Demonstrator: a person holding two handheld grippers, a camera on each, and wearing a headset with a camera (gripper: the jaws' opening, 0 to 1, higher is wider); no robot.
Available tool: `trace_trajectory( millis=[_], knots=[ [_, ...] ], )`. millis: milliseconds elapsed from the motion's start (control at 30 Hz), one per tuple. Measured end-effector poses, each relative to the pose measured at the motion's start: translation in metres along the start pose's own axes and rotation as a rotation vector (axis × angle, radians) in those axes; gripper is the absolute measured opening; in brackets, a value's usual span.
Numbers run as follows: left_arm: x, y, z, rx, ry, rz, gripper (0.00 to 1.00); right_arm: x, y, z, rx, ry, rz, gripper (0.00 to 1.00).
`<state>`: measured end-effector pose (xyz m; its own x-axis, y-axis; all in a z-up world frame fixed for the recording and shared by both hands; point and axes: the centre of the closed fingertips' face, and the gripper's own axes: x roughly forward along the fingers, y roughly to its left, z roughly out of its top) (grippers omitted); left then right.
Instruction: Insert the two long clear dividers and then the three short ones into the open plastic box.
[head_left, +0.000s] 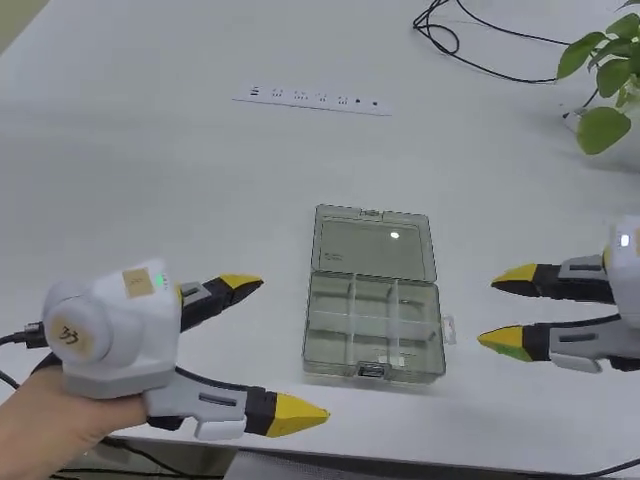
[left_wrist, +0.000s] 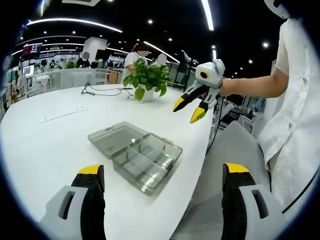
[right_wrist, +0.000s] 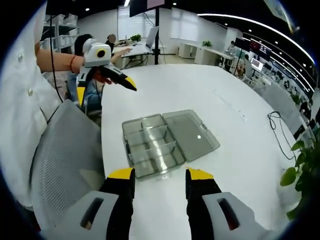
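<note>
Flanking the open box (head_left: 375, 250) on the table (head_left: 150, 170) with left gripper (head_left: 275, 350) and right gripper (head_left: 503, 308), both sets of jaws spread and empty (dividers (head_left: 351, 300) already seated inside).

White table (head_left: 150, 170): open box (head_left: 372, 322), power strip (head_left: 312, 99)

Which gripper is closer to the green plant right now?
Right. The right gripper hovers right of the box, on the same side as the plant; the left gripper is left of the box, farther away.
</note>
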<state>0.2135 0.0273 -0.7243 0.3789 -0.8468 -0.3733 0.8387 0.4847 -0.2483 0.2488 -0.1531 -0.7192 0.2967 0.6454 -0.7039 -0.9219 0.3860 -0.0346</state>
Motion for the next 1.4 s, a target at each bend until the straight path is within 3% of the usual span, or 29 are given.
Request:
trace_trajectory(
  millis=[200,533,1400],
  knots=[
    [-0.002,0.002,-0.004,0.019,0.024,0.004,1.00,-0.010,0.003,-0.013,0.048,-0.035,-0.039,0.56],
    [0.000,0.000,-0.009,0.019,0.045,0.007,1.00,-0.016,0.006,-0.044,0.132,-0.031,-0.087,0.68],
    [-0.004,-0.008,-0.017,0.013,0.041,0.010,1.00,-0.016,0.018,-0.041,0.125,-0.053,-0.073,0.76]
  ],
)
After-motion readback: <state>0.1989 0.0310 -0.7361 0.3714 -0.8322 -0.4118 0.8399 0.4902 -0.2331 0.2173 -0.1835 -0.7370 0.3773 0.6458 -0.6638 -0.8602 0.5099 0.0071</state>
